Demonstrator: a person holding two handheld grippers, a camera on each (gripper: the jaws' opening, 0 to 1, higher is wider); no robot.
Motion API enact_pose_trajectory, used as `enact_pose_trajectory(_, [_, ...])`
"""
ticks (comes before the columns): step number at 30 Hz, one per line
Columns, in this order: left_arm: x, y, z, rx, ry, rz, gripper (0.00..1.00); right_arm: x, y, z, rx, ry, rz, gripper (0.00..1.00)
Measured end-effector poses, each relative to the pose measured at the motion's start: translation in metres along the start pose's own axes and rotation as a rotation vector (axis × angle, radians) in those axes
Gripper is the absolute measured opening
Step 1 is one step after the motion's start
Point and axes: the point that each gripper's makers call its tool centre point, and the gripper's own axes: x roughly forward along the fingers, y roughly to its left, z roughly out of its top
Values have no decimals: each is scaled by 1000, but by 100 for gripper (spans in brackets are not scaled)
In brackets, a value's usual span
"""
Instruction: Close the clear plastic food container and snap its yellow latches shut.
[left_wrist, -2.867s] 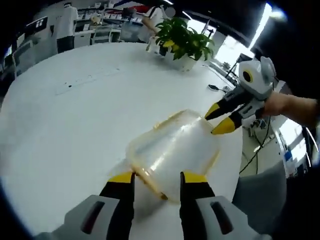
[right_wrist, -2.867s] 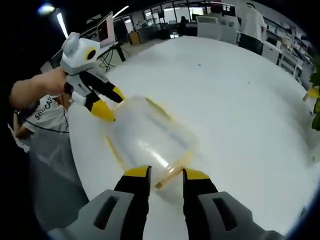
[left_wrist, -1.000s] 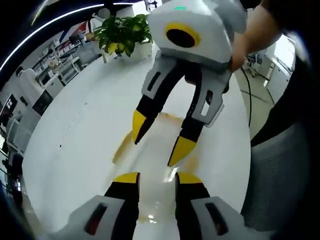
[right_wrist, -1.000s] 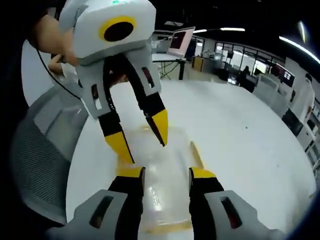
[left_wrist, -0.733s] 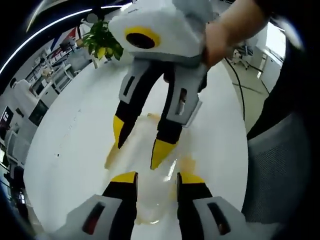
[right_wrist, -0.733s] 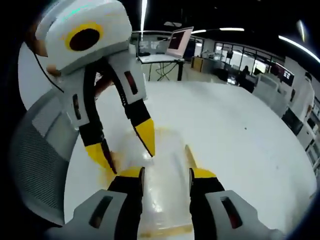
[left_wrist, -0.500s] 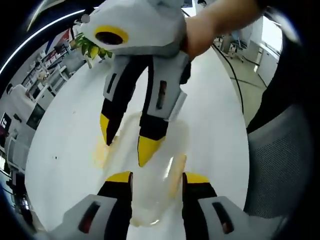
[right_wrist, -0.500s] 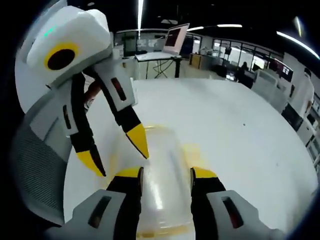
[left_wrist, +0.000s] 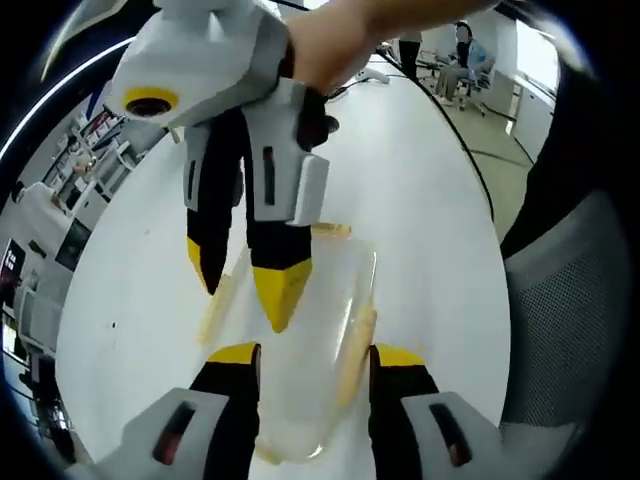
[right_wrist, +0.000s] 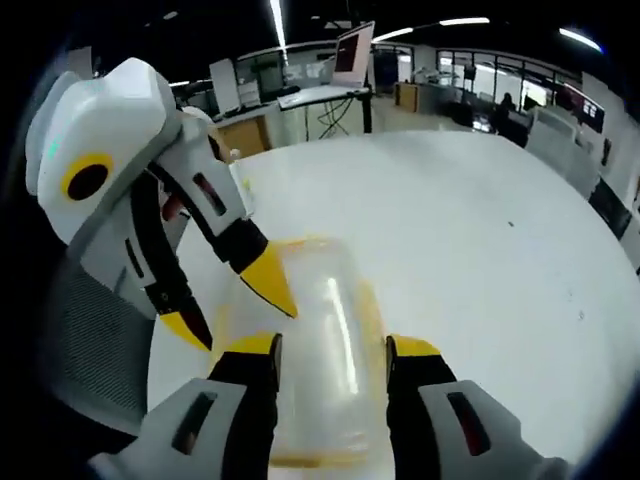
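Note:
The clear plastic container (left_wrist: 320, 320) lies on the white table (left_wrist: 430, 200), lid on top. Yellow latches show along its left side (left_wrist: 214, 306), right side (left_wrist: 353, 343) and far end (left_wrist: 331, 230). My left gripper (left_wrist: 315, 355) is open, its jaws standing either side of the container's near end. My right gripper (left_wrist: 243, 282) reaches down from above, open, with one yellow fingertip (left_wrist: 279, 294) on the lid. In the right gripper view the container (right_wrist: 328, 320) sits between the open right gripper's (right_wrist: 332, 347) jaws. The left gripper (right_wrist: 228, 303) comes in from the left, one fingertip (right_wrist: 270, 283) at the lid's edge.
A grey mesh chair (left_wrist: 565, 330) stands close to the table edge beside the container, also seen as the chair (right_wrist: 90, 340) in the right gripper view. A laptop on a stand (right_wrist: 355, 55) and office desks lie beyond the table. The white tabletop stretches far behind the container.
Both cameras have shifted, so each opposite gripper now sits further left in view. Each view's own jaws stand slightly wider apart. The container stays under both grippers.

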Motion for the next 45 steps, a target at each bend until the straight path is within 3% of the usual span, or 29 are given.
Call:
enact_pose_trajectory(4, [1,-1,-1,10,-7,18,38,4,0,-2,23,131,84,41])
enact_pose_trajectory(9, [2,-1,-1,47,11,28,37,10,1,-2,-48,285,186,41])
enact_pose_trajectory(15, [3,-1,-1,61,37,36,37,13,2,-3,-62,409,211,40])
enact_pose_trajectory(21, [3,0,-3,58,37,31,36,15,1,-4,-87,465,225,39])
enact_pose_trajectory(30, [4,0,-3,56,33,24,35,15,3,-7,-102,481,211,36])
enact_pose_trajectory(31, [4,0,-3,57,31,24,35,15,3,-4,-103,472,231,34])
enact_pose_trajectory(33, [1,0,-4,54,19,27,34,22,3,11,-106,494,198,34])
enact_pose_trajectory(35, [3,3,-1,57,20,57,32,19,3,0,-95,522,186,34])
enact_pose_trajectory(36, [0,5,-1,68,32,91,31,22,4,3,-108,514,189,35])
enact_pose_trajectory(37, [0,1,-1,101,43,79,31,18,6,0,-106,535,188,35])
enact_pose_trajectory(41, [6,0,-3,80,12,83,32,17,4,-6,-90,537,199,36])
enact_pose_trajectory(45, [5,0,-2,80,22,80,33,16,4,-7,-89,562,205,36])
